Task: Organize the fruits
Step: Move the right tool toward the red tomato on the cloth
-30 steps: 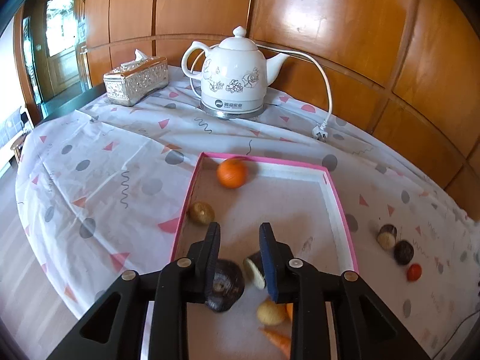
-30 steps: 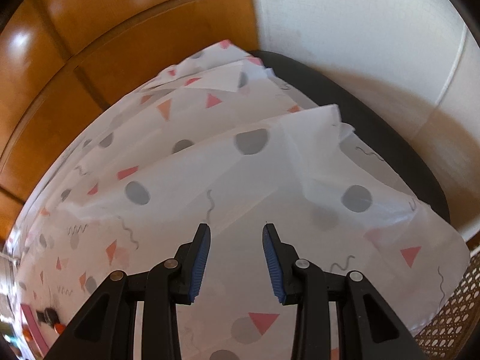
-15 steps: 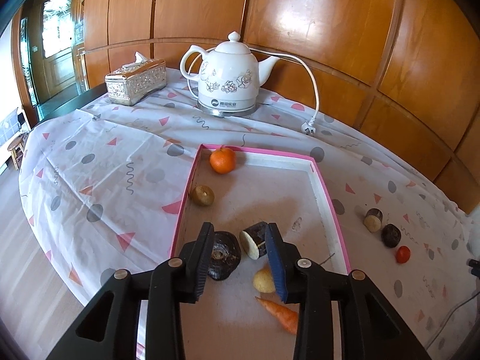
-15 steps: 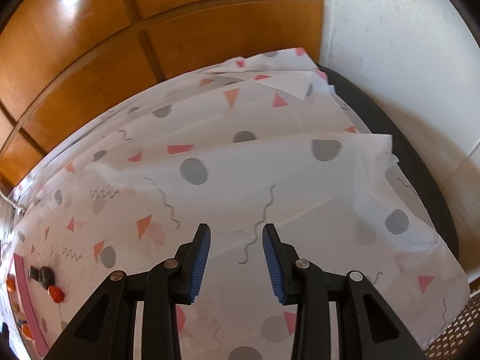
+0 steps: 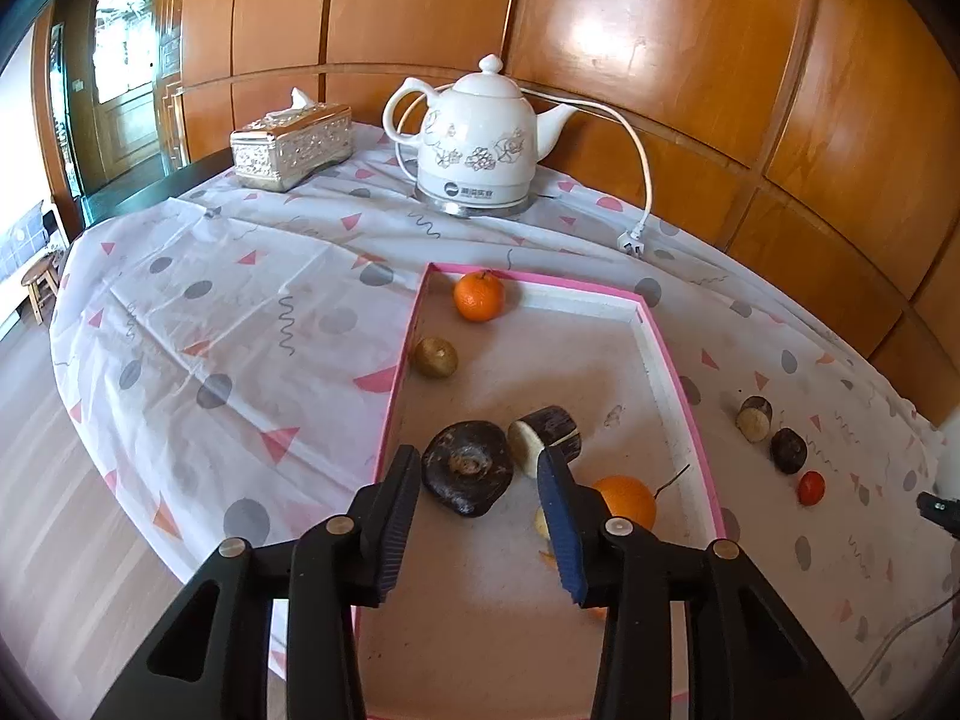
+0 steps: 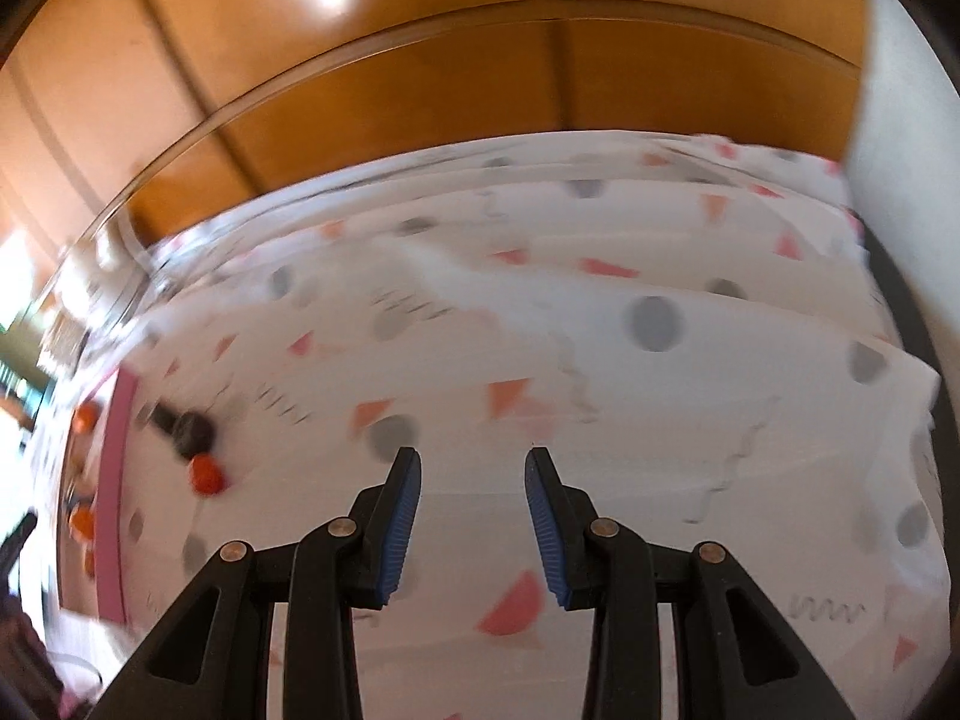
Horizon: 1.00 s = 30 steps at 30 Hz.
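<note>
A pink-rimmed tray (image 5: 675,363) holds an orange (image 5: 478,296), a brown kiwi-like fruit (image 5: 435,356), a dark round fruit (image 5: 468,466), a cut dark piece (image 5: 546,439) and another orange (image 5: 626,500). My left gripper (image 5: 477,516) is open and empty above the tray's near end. On the cloth right of the tray lie a cut piece (image 5: 755,417), a dark fruit (image 5: 788,450) and a small red fruit (image 5: 811,488). My right gripper (image 6: 472,507) is open and empty over the cloth; the red fruit (image 6: 206,476) and dark fruit (image 6: 192,433) show blurred at its left.
A white kettle (image 5: 480,144) with cord and plug (image 5: 633,240) stands at the back, a tissue box (image 5: 291,145) to its left. The patterned tablecloth (image 5: 228,324) hangs over the table edge. Wooden wall panels run behind.
My left gripper has drawn back and up from the tray, leaving the dark fruit on it. My right gripper view has swung left, bringing the tray edge and loose fruits into sight.
</note>
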Available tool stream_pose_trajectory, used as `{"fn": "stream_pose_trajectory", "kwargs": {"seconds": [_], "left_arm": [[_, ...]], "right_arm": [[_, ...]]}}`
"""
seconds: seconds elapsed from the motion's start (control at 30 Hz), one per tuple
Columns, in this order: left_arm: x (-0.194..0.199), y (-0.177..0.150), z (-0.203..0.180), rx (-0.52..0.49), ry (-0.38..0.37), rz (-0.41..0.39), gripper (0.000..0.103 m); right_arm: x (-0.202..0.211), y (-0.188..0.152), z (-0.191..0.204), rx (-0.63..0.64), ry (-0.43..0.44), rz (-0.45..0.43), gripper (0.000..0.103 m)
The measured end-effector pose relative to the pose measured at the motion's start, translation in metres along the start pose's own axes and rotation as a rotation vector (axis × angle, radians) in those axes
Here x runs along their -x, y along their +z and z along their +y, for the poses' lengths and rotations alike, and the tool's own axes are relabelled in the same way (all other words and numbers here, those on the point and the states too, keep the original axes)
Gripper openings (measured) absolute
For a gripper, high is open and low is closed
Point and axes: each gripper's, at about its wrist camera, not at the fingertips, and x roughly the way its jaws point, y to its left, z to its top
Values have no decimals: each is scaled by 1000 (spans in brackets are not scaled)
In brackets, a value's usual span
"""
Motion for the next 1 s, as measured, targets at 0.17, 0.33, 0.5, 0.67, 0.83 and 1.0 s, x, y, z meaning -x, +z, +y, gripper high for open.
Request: {"fn": "stream_pose_trajectory", "kwargs": {"seconds": [0.17, 0.33, 0.5, 0.67, 0.83, 1.0], "left_arm": [[2, -4, 7, 11, 2, 2, 42], [4, -6, 13, 24, 4, 2, 42], [8, -10, 19, 34, 9, -2, 43], [8, -14, 26, 51, 15, 6, 44], [10, -18, 31, 63, 17, 14, 44], [12, -20, 37, 73, 19, 12, 44]], "right_arm": [[-7, -6, 26, 91, 53, 37, 36], [-16, -10, 44, 140, 70, 76, 36], [-22, -13, 62, 178, 90, 103, 36], [-29, -13, 94, 219, 137, 120, 36], [-43, -16, 136, 271, 188, 139, 36], [-61, -15, 174, 320, 185, 156, 36]]}}
